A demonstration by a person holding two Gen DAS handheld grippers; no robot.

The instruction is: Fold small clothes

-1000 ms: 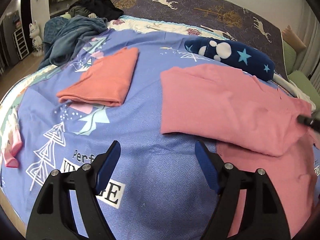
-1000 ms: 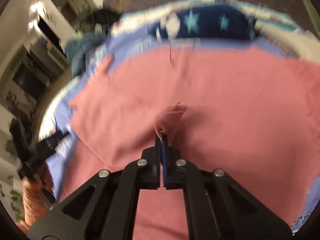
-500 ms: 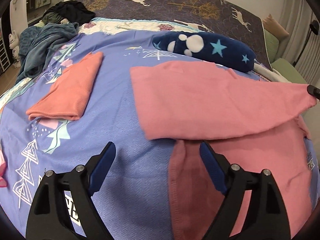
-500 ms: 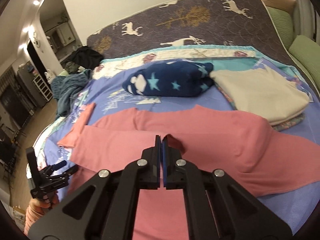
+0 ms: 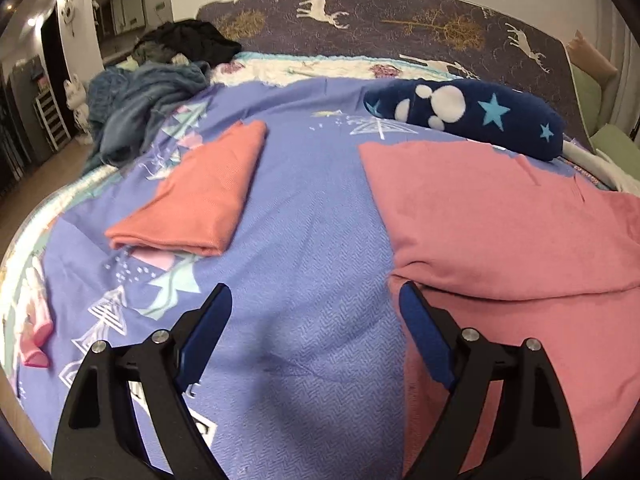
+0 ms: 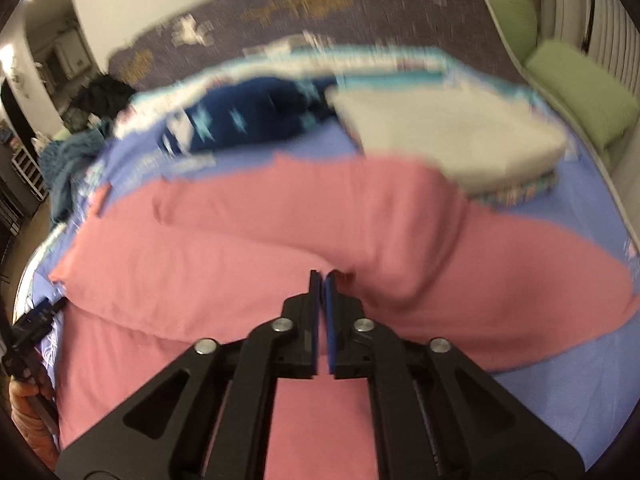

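On the purple patterned bedspread (image 5: 312, 208), a large pink knit garment (image 5: 500, 216) lies with its upper part folded over the lower. Left gripper (image 5: 314, 312) hovers spread wide, empty, at the garment's left edge. Right gripper (image 6: 322, 280) is clenched; the blurred view leaves it unclear whether pink fabric is pinched. A folded salmon-orange garment (image 5: 204, 192) lies well apart to the left, and a navy star-print plush pillow (image 5: 468, 114) lies beyond.

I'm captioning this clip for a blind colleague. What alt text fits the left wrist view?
An open hand-held gripper hovers over a blue patterned bedspread, its right finger at the edge of a pink garment partly folded over itself. A folded orange garment lies to the left, a navy star-print pillow behind.
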